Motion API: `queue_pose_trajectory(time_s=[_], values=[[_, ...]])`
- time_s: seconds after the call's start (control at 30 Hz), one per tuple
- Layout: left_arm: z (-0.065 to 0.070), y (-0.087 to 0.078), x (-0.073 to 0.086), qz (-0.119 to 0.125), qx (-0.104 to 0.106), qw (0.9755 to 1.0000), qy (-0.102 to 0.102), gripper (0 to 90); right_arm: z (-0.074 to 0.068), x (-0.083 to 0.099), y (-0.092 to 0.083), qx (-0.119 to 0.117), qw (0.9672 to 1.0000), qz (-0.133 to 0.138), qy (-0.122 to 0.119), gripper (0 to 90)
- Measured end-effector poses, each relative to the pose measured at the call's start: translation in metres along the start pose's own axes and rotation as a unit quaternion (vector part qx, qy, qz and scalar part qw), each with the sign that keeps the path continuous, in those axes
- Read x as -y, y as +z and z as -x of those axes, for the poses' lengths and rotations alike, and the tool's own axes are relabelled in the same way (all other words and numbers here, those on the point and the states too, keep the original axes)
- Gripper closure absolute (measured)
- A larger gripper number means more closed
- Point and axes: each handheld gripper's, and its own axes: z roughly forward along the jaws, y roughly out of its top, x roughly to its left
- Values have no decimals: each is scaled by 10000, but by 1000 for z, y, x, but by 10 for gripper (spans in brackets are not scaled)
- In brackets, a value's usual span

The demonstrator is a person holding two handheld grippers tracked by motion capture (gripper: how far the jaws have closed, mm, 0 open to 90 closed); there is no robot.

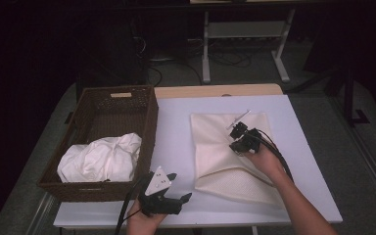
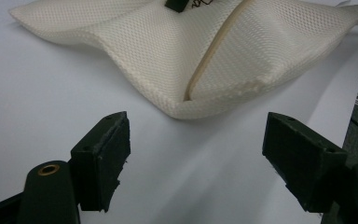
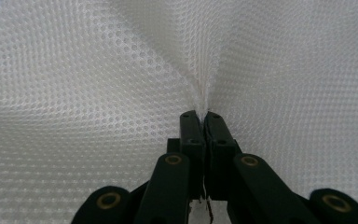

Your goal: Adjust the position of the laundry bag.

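White mesh cloth [image 1: 225, 147] lies on the counter [image 1: 176, 127], and the right claw [image 3: 201, 116] pinches a fold of it tight. Near the cloth's corner, the left claw [image 2: 196, 154] hangs wide and holds nothing.

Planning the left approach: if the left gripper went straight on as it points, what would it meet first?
Probably the near folded corner of the cream mesh cloth; the left gripper stands open over bare white table, though depth is hard to judge.
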Motion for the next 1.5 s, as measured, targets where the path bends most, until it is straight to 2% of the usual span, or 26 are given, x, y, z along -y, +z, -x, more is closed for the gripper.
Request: queue_pose_trajectory(time_s=[0.07, 0.23, 0.33, 0.47, 0.57, 0.6, 0.67, 0.73, 0.87, 1.03, 1.2, 1.3, 1.43, 1.5], values=[[-1, 0, 0, 7, -11, 10000, 0, 224, 1, -5, 2, 62, 10000, 16, 33, 876], [-2, -2, 0, 31, -27, 10000, -16, 224, 3, -18, 7, 152, 9998, 59, -115, 870], [-4, -2, 0, 28, -36, 10000, -50, 224, 5, -26, 10, 163, 9998, 55, -26, 869], [-6, -3, 1, 47, -43, 10000, -56, 224, 8, -34, 18, 169, 9996, 41, 209, 870], [-6, -4, 1, 63, -48, 9999, -63, 224, 8, -36, 21, 221, 9995, 2, 245, 840], [-7, -5, 0, 72, -50, 9999, -58, 224, 7, -36, 19, 153, 9993, 109, 311, 730], [-7, -5, 1, 73, -58, 9999, -61, 224, 8, -33, 13, -21, 9990, 250, 383, 677], [-7, -5, 1, 64, -42, 9999, -76, 224, 4, -29, 2, -204, 9985, 402, 299, 652], [-6, -5, 2, 84, -30, 9999, -53, 232, -11, -12, -15, -564, 9969, 531, 123, 617], [-7, -2, 0, 72, 5, 9999, -70, 233, -34, 11, -20, -929, 9939, 593, -76, 599], [-6, 0, 0, 74, 26, 10000, -31, 234, -55, 21, -14, -1051, 9926, 521, -310, 607], [-7, -3, -1, 172, 52, 9998, 23, 254, -64, 23, -9, -977, 9934, 399, -441, 580], [-9, -3, -2, 201, 117, 9997, -24, 267, -68, 28, -19, -998, 9915, 716, -434, 533], [-10, -3, -2, 223, 198, 9995, -108, 349, -67, 33, -26, -1020, 9902, 865, -407, 472]])
